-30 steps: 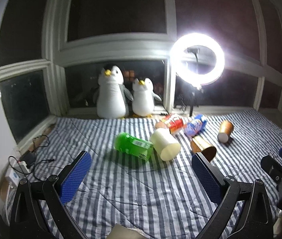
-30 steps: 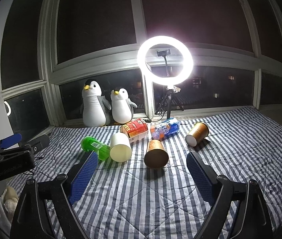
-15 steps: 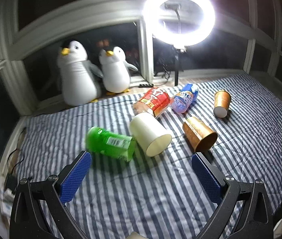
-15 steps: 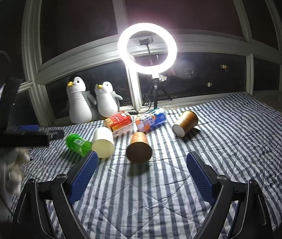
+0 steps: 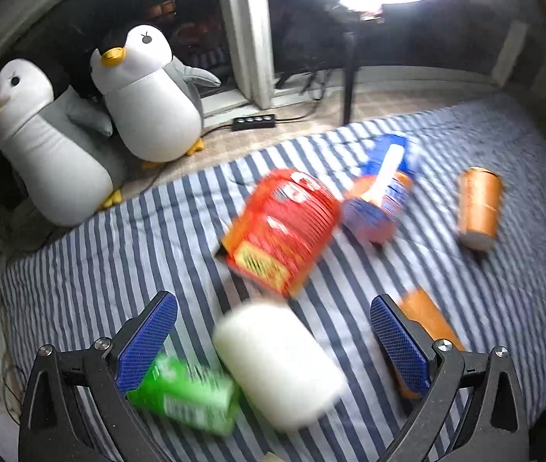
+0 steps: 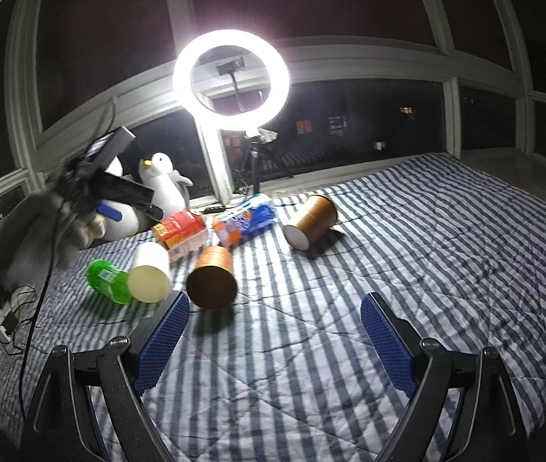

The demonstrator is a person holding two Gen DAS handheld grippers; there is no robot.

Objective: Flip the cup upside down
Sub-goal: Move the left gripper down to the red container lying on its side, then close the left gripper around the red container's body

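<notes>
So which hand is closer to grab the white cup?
Probably the left. The left hand-held gripper is open with the white cup, lying on its side, right between its fingers. The right hand-held gripper is open too, but sits farther back.

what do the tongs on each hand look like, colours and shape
Both look alike. The left tongs and right tongs each have two black, angular, strut-like arms with triangular cut-outs and silver screw heads at the joints. Each arm ends in a flat rectangular blue pad with a fine dimpled grid texture. No markings or cables show on them in their own views.
</notes>
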